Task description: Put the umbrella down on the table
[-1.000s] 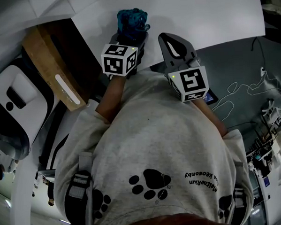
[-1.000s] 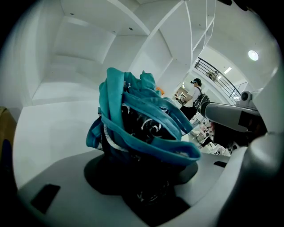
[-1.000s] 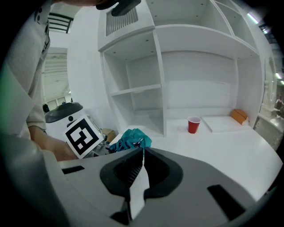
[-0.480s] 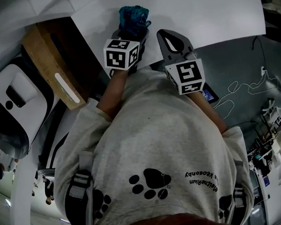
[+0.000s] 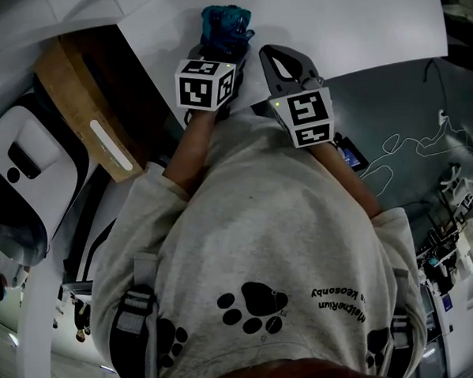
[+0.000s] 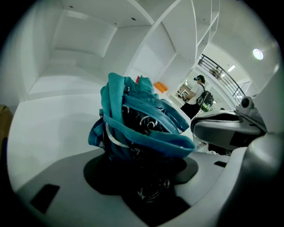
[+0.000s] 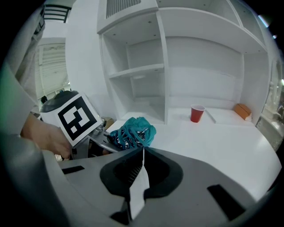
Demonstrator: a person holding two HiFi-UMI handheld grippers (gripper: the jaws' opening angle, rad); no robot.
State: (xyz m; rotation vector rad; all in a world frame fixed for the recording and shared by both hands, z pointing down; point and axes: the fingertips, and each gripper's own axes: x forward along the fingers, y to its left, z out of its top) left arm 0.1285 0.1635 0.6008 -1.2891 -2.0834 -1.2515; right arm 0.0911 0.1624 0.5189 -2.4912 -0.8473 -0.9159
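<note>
Umbrella (image 5: 225, 25), teal and bundled, is clamped in the left hand-held gripper (image 5: 228, 54) at 12 o'clock in the head view, over the desk's (image 5: 354, 28) near edge, I'd guess ready to set down. Right hand-held gripper (image 5: 275, 60), at its 3 o'clock, is pinched together, empty, out of the way.

Both arms reach forward, side by side. The left tool (image 5: 224, 52) slants downward, jaws clamped on the bunched umbrella (image 5: 226, 23). The right tool (image 5: 277, 62) slants likewise, jaws pressed together, empty.
</note>
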